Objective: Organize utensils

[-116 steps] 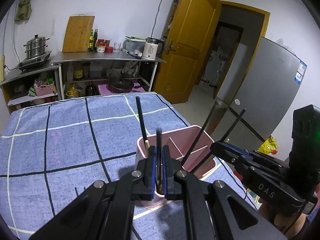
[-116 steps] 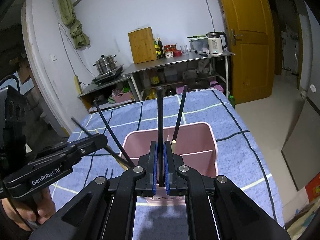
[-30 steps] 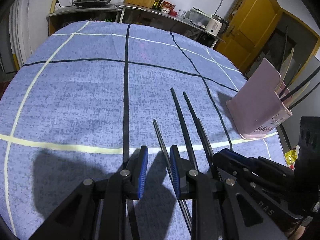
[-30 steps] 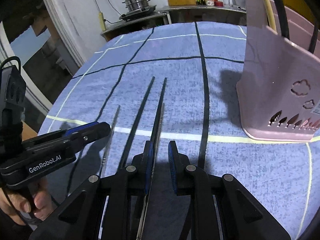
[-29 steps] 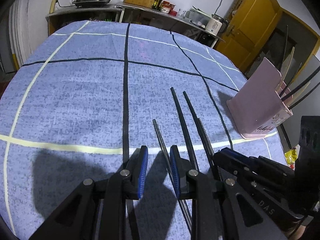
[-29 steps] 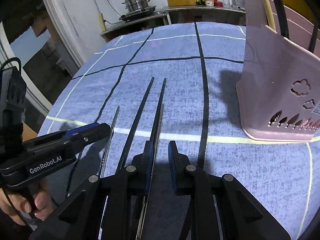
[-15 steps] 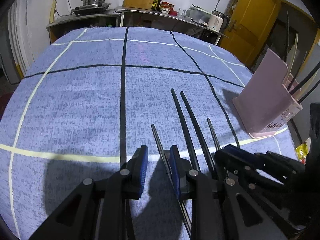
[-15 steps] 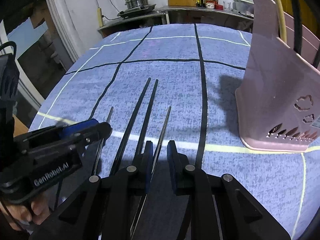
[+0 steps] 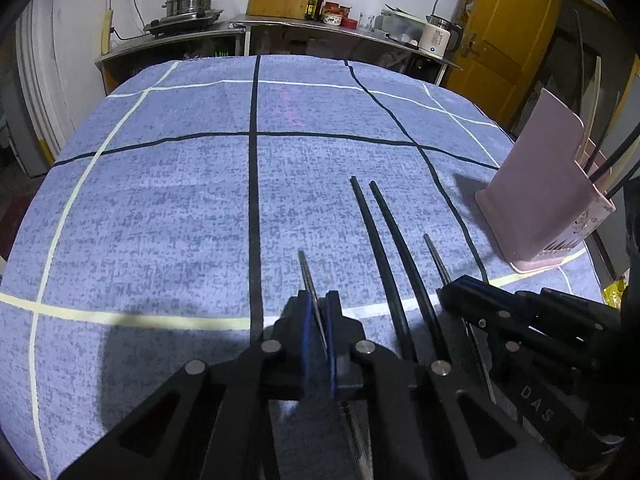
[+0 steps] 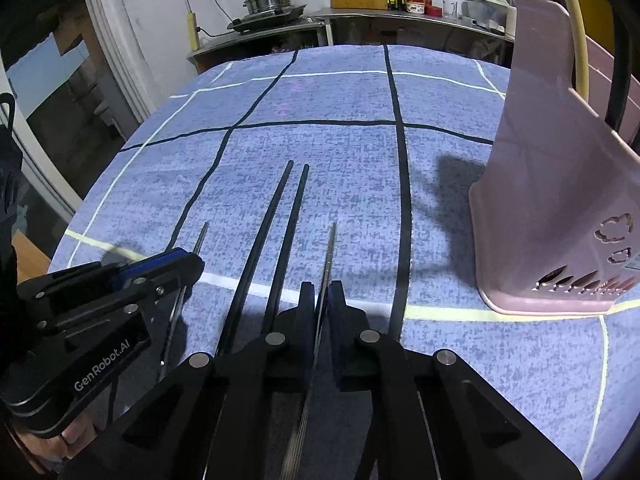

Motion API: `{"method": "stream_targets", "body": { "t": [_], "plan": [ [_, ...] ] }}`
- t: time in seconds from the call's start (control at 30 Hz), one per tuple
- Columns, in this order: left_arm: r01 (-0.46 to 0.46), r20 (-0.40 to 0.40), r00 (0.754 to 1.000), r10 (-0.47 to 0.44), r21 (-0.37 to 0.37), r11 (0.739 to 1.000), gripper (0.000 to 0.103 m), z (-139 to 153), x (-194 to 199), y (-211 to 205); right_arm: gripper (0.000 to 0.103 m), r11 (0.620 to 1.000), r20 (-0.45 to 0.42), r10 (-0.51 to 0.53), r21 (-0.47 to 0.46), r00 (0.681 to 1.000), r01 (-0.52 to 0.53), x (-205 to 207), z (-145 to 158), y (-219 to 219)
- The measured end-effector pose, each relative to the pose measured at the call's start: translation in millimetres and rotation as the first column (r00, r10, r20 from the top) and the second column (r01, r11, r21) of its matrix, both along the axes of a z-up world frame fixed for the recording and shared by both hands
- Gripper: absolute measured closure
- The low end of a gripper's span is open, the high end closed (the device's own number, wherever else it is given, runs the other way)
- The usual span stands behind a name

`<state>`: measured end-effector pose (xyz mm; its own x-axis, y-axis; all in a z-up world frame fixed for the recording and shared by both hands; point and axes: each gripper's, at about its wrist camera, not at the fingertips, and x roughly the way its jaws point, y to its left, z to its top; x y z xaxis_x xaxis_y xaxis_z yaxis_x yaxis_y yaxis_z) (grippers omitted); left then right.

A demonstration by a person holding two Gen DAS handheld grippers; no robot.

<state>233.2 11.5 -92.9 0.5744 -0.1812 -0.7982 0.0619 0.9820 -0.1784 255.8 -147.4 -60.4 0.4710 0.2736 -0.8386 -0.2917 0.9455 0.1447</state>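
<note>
Several chopsticks lie on the blue checked tablecloth (image 9: 180, 208). My left gripper (image 9: 317, 312) is shut on a thin metal chopstick (image 9: 307, 274). My right gripper (image 10: 321, 300) is shut on another thin metal chopstick (image 10: 329, 252), which also shows in the left wrist view (image 9: 436, 256). Two black chopsticks (image 9: 380, 240) lie between the grippers; they also show in the right wrist view (image 10: 276, 224). The pink utensil holder (image 9: 540, 200) stands at the right with several chopsticks upright in it; it also shows in the right wrist view (image 10: 560, 208).
The table's right edge runs just past the holder. Behind the table a metal counter (image 9: 320, 30) carries a steamer pot (image 9: 192, 0), a cutting board, bottles and a kettle (image 9: 438, 36). A yellow door (image 9: 508, 36) is at the back right.
Both grippers have closed on the thin metal chopsticks they straddled half a second ago. Earlier still, both were at the holder with black chopsticks.
</note>
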Motion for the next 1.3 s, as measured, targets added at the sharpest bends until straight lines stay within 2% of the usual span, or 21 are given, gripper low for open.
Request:
{"method": "stream_targets", "body": {
  "t": [0.13,0.3,0.6,0.97,1.3],
  "plan": [
    [-0.003,-0.005,1.000,0.003,-0.031,1.000,0.098,1.0,-3.4,4.3,0.098,1.000,-0.012,-0.006,0.026,1.000,0.006,-1.9,2.2,-5.2],
    [0.003,0.010,1.000,-0.002,-0.042,0.999,0.098,11.7,-12.4,7.2,0.098,0.999,0.015,0.002,0.046,1.000,-0.002,-10.8,17.8,-9.2],
    [0.041,0.102,0.994,-0.035,-0.058,0.997,0.098,58.2,-33.4,11.3,0.098,0.995,0.108,0.008,0.097,0.994,-0.019,-33.2,67.7,-17.6],
    [0.097,0.220,0.972,-0.078,-0.078,0.992,0.098,117.1,-64.4,9.9,0.098,0.990,0.211,-0.011,0.140,0.977,-0.020,-63.0,121.0,-32.8],
    [0.149,0.253,0.960,-0.120,-0.099,0.984,0.098,139.4,-74.1,-0.7,0.098,0.985,0.244,-0.046,0.170,0.969,0.004,-79.8,143.3,-53.8]
  ]
}}
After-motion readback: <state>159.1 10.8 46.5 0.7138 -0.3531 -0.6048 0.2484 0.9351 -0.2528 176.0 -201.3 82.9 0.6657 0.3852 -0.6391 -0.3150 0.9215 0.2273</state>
